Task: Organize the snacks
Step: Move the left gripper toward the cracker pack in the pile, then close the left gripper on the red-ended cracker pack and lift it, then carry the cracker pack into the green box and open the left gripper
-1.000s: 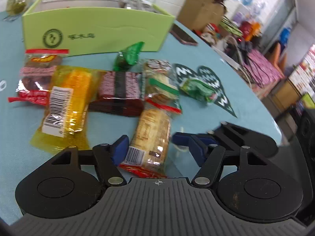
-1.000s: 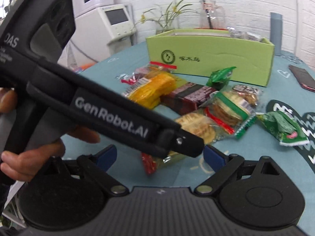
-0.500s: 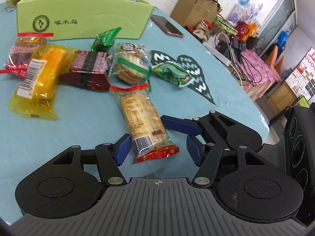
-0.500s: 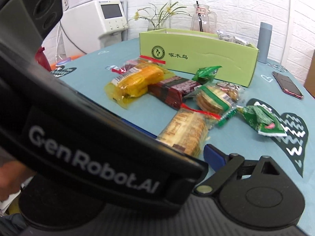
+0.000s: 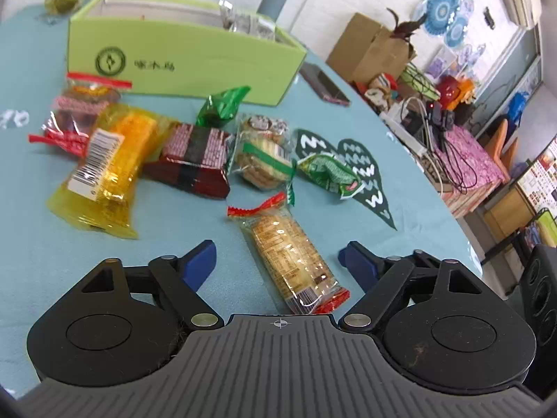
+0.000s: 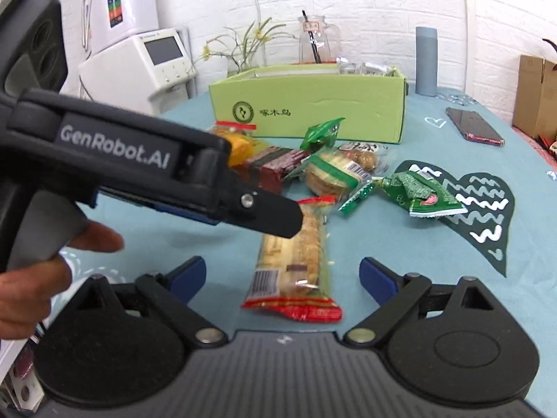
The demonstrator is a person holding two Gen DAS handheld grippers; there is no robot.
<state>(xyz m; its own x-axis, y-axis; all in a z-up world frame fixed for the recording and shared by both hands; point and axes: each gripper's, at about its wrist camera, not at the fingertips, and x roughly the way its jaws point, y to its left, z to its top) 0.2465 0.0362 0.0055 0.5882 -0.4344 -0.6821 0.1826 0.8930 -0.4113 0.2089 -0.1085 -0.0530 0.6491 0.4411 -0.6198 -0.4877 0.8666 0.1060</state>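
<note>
Snacks are lying loose on the teal worktop [image 5: 31,261] in front of the green box [image 5: 195,59]. Cracker pack [image 5: 290,261] is sitting flat on the worktop between the left gripper's [image 5: 276,261] fingers, which are opening; pads aren't touching it. Same pack is lying between the right gripper's [image 6: 282,275] fingers, wide apart, gripping nothing. Yellow pack [image 5: 104,170], dark red bar [image 5: 195,156], biscuit pack [image 5: 264,156] and two green packs are clustering farther back, near the box. Hand [image 6: 31,278] is holding the left gripper's handle. Phone [image 6: 475,130] is lying right of the box.
</note>
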